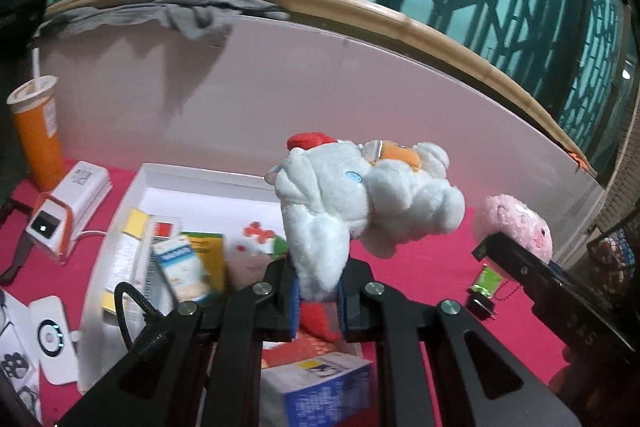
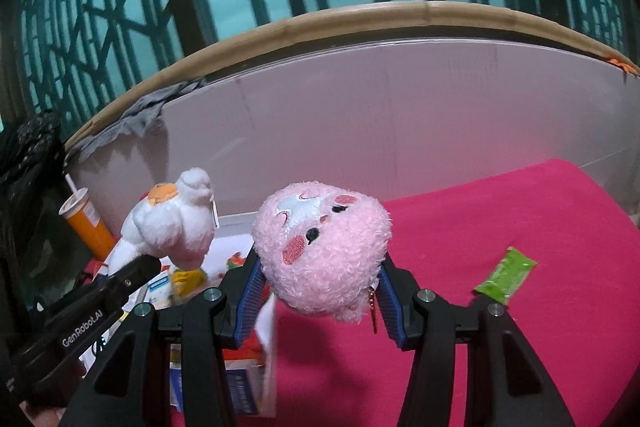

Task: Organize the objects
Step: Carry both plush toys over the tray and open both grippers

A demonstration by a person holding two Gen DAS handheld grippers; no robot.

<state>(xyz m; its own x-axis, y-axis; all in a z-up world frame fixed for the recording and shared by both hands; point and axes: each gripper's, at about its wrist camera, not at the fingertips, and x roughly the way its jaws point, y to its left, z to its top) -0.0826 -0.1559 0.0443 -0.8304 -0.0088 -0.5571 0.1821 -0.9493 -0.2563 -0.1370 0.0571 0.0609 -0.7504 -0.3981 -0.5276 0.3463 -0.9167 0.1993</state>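
Blur smears boxes (image 1: 188,267) behind left claw (image 1: 318,301) gripping white plush (image 1: 352,203); right claw (image 2: 320,301) grips pink plush (image 2: 324,251).

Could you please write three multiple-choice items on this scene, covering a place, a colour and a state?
1. Where is the green packet?
A. in the white tray
B. on the pink cloth
C. on the orange cup

2. What colour is the plush in the right gripper?
A. white
B. green
C. pink

3. What is the left gripper doing?
A. pinching the white plush
B. standing open and empty
C. holding a box

Answers: 1 B, it lies on the pink cloth; 2 C, the pink plush sits between the fingers; 3 A, fingers clamp the white plush.
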